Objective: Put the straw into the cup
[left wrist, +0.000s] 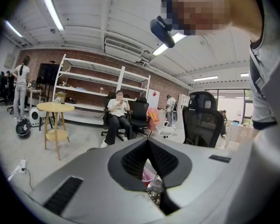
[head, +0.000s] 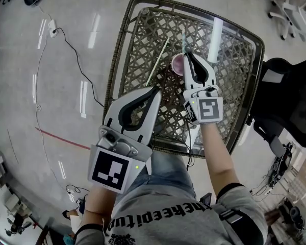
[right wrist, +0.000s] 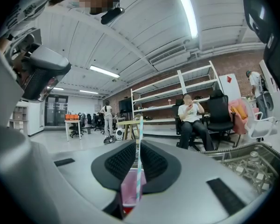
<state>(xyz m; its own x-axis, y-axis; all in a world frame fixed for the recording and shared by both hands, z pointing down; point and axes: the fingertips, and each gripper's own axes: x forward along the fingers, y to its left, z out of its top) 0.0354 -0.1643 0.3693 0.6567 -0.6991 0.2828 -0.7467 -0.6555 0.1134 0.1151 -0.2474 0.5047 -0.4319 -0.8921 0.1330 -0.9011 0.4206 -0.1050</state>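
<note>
A pink cup [head: 176, 64] stands on the wicker table [head: 143, 40], near its middle. My right gripper [head: 187, 55] hovers just over the cup, shut on a thin white and teal striped straw [head: 184, 39] held upright. In the right gripper view the straw [right wrist: 139, 139] passes between the jaws of the right gripper [right wrist: 137, 146] and runs down to the cup [right wrist: 128, 190]; whether its lower end is inside is unclear. My left gripper [head: 156, 90] hangs over the near part of the table, shut and empty [left wrist: 147, 141]. The cup [left wrist: 148, 174] shows below its jaws.
A second pale straw [head: 157, 60] lies on the table left of the cup. A bright light reflection [head: 215, 39] streaks the glass top. A black office chair [head: 288, 98] stands to the right. A cable [head: 74, 52] trails on the floor at left.
</note>
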